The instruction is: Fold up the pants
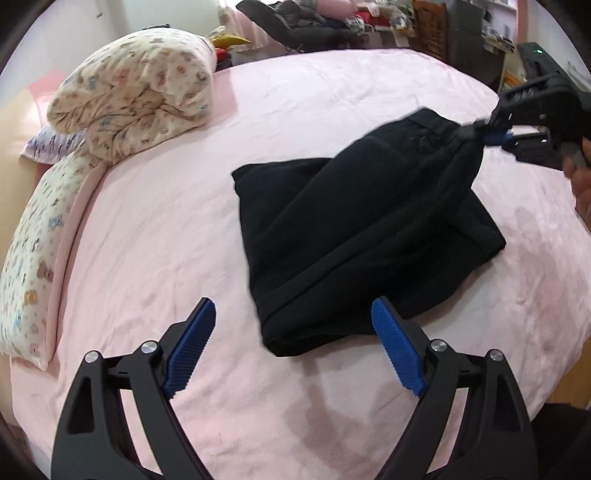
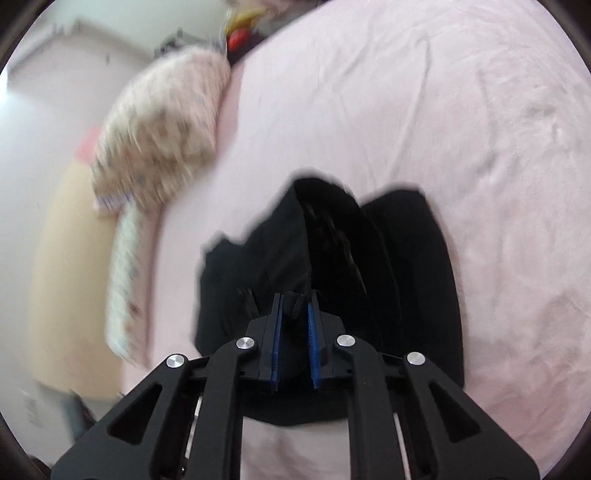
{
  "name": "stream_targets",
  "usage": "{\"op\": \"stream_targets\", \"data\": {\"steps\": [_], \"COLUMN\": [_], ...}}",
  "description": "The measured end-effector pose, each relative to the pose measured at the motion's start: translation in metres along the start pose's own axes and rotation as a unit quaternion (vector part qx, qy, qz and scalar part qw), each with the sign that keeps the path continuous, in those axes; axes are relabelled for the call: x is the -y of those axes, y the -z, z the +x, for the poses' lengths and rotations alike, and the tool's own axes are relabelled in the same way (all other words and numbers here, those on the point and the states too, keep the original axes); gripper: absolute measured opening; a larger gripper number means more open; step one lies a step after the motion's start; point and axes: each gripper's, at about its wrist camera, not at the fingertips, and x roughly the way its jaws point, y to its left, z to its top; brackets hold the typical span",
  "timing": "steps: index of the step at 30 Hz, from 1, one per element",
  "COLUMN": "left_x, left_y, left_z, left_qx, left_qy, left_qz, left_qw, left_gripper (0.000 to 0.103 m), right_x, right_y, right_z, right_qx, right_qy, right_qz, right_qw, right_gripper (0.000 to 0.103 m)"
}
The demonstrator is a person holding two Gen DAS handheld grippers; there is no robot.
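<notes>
The black pants (image 1: 354,236) lie partly folded on the pink bed sheet (image 1: 155,236). One end of them is pulled up towards the right. There my right gripper (image 1: 480,134) is shut on a bunch of the fabric, with a hand behind it. In the right wrist view the same gripper (image 2: 294,301) pinches black cloth between its blue pads, and the pants (image 2: 406,266) spread out beyond it. My left gripper (image 1: 293,312) stands wide open above the sheet at the near edge of the pants, nothing between its fingers.
A rolled floral quilt (image 1: 140,92) and a floral pillow (image 1: 33,266) lie along the left side of the bed. Dark clothes (image 1: 295,22) and cluttered furniture (image 1: 454,33) stand beyond the far edge. The bed's right edge drops off near the hand.
</notes>
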Motion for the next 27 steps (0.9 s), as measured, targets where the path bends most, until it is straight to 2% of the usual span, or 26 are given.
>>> {"op": "stream_targets", "data": {"steps": [2, 4, 5, 6, 8, 9, 11, 12, 14, 17, 21, 22, 25, 27], "left_x": [-0.003, -0.007, -0.007, -0.008, -0.009, -0.01, -0.013, -0.014, -0.016, -0.017, -0.015, -0.014, -0.012, -0.012], "left_y": [-0.001, 0.0, 0.001, 0.001, 0.001, 0.001, 0.0, 0.0, -0.001, -0.004, -0.004, -0.004, -0.005, -0.005], "left_z": [-0.001, 0.0, 0.002, 0.004, 0.006, 0.005, 0.004, 0.004, 0.008, 0.011, 0.014, 0.014, 0.016, 0.016], "left_qx": [0.002, 0.0, -0.004, -0.009, -0.016, -0.016, -0.013, -0.013, -0.019, -0.023, -0.031, -0.032, -0.039, -0.038], "left_qy": [-0.004, -0.004, -0.004, -0.003, -0.004, -0.003, -0.005, -0.005, -0.006, -0.006, -0.004, -0.003, 0.0, 0.0], "left_qz": [-0.006, -0.012, -0.013, -0.013, -0.012, -0.013, -0.014, -0.015, -0.017, -0.021, -0.019, -0.017, -0.012, -0.014], "left_qw": [1.0, 0.9999, 0.9999, 0.9999, 0.9998, 0.9998, 0.9998, 0.9998, 0.9996, 0.9995, 0.9993, 0.9993, 0.9992, 0.9992], "left_gripper": [0.087, 0.088, 0.088, 0.088, 0.088, 0.088, 0.088, 0.088, 0.088, 0.088, 0.088, 0.089, 0.089, 0.089], "right_x": [0.0, 0.007, 0.015, 0.017, 0.019, 0.024, 0.033, 0.036, 0.041, 0.034, 0.017, 0.02, 0.04, 0.039], "right_y": [-0.004, 0.014, 0.031, 0.043, 0.056, 0.058, 0.063, 0.064, 0.068, 0.069, 0.076, 0.075, 0.071, 0.074], "right_z": [-0.007, 0.01, 0.027, 0.036, 0.041, 0.034, 0.024, 0.027, 0.035, 0.049, 0.066, 0.066, 0.061, 0.066], "right_qx": [0.01, -0.039, -0.092, -0.119, -0.131, -0.113, -0.089, -0.089, -0.103, -0.107, -0.127, -0.128, -0.112, -0.115], "right_qy": [0.015, 0.061, 0.084, 0.098, 0.116, 0.106, 0.118, 0.115, 0.113, 0.105, 0.114, 0.116, 0.097, 0.106], "right_qz": [-0.005, -0.015, -0.013, -0.019, -0.017, 0.015, 0.058, 0.065, 0.071, 0.047, -0.041, -0.039, 0.032, 0.026], "right_qw": [1.0, 0.997, 0.992, 0.988, 0.984, 0.988, 0.987, 0.987, 0.986, 0.988, 0.984, 0.984, 0.988, 0.987], "right_gripper": [0.012, 0.012, 0.012, 0.012, 0.016, 0.022, 0.075, 0.077, 0.077, 0.076, 0.072, 0.072, 0.07, 0.071]}}
